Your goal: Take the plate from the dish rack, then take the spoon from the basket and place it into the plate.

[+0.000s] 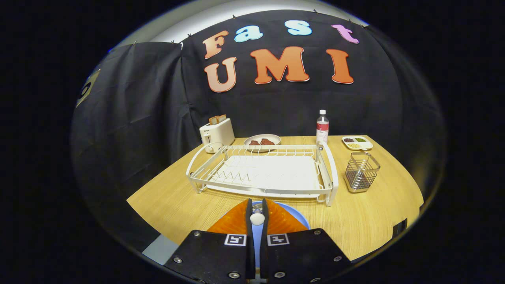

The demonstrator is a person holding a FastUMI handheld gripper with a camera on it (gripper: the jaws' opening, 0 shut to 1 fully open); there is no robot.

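1. The claw (257,211) is clenched on a spoon (257,218): its two fingers stand nearly together with the spoon's pale rounded end pinched between them.
2. Directly under the fingers lies a blue plate (294,215) on the wooden worktop (177,201), just in front of the dish rack; the spoon is held over it.
3. The white dish rack (262,171) sits beyond the fingers in the middle of the worktop, its tray bare.
4. A wire mesh basket (361,171) stands just beside the rack's right end, apart from it.
5. Behind the rack, near the booth wall: a white toaster (217,134) with bread slices sticking up from its slots, a shallow bowl (262,142) holding dark brown pieces, a clear bottle (322,127) with a white cap and a red label, and a small divided dish (357,142) with fillings of different colours in its sections.
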